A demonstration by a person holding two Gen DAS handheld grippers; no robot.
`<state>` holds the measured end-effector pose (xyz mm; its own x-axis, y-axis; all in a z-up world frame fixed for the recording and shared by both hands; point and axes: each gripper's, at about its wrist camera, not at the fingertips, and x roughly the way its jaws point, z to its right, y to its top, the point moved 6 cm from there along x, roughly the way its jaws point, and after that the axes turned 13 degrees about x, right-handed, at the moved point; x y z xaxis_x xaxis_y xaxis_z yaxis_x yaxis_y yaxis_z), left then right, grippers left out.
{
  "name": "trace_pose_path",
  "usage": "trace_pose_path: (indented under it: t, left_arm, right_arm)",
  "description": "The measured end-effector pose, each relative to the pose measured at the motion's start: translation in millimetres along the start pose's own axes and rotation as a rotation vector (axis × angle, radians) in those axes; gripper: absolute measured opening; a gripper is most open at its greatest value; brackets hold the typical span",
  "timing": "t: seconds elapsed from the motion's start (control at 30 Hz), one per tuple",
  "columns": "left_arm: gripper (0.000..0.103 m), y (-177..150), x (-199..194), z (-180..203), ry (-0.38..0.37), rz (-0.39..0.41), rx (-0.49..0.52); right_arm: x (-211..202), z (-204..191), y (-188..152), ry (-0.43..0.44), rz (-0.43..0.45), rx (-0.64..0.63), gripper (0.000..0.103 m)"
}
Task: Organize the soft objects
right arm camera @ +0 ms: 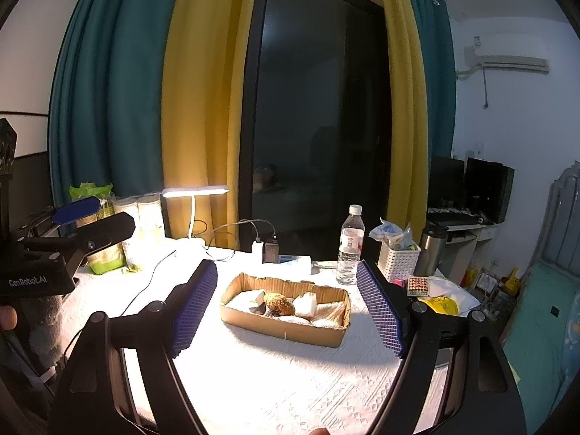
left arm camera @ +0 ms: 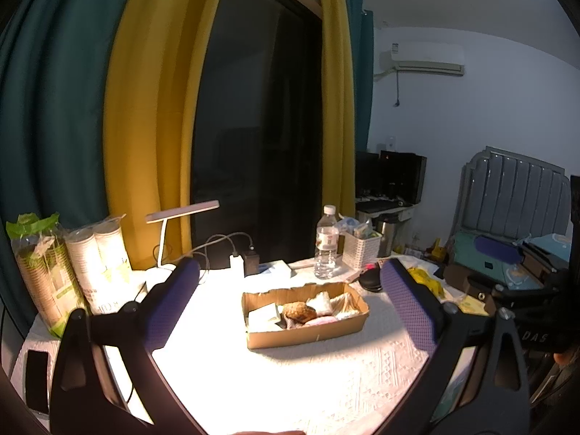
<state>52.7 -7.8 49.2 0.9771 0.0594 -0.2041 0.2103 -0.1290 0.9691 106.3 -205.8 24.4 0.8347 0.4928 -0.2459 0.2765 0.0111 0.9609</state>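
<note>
A shallow cardboard box (left arm camera: 308, 337) (right arm camera: 282, 330) sits on the white-clothed table. It holds several soft items: a brown plush piece (left arm camera: 299, 311) (right arm camera: 278, 304), white packets (left arm camera: 320, 301) (right arm camera: 304, 304) and a pinkish one (left arm camera: 320, 320). My left gripper (left arm camera: 290, 268) is open and empty, held above the table in front of the box. My right gripper (right arm camera: 286, 272) is open and empty, also in front of the box. The left gripper also shows in the right wrist view (right arm camera: 90, 217) at the left.
A lit desk lamp (right arm camera: 195, 191), chargers with cables (right arm camera: 270, 250), a water bottle (left arm camera: 327, 243) (right arm camera: 349, 246), a white basket (right arm camera: 398, 261), a steel flask (right arm camera: 431, 250), stacked paper cups (left arm camera: 98, 253), a phone (left arm camera: 36, 380) and a black mouse (left arm camera: 369, 279) ring the table.
</note>
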Motion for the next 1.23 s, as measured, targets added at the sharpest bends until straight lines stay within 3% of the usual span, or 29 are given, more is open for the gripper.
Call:
trace_pose_path:
  t: [1.23]
  left_arm:
    - [0.101,-0.4,-14.7,-15.4,0.026,0.019,0.004]
  right_arm:
    - [-2.5,-8.0,13.2,0.01,0.019,-0.024,0.082]
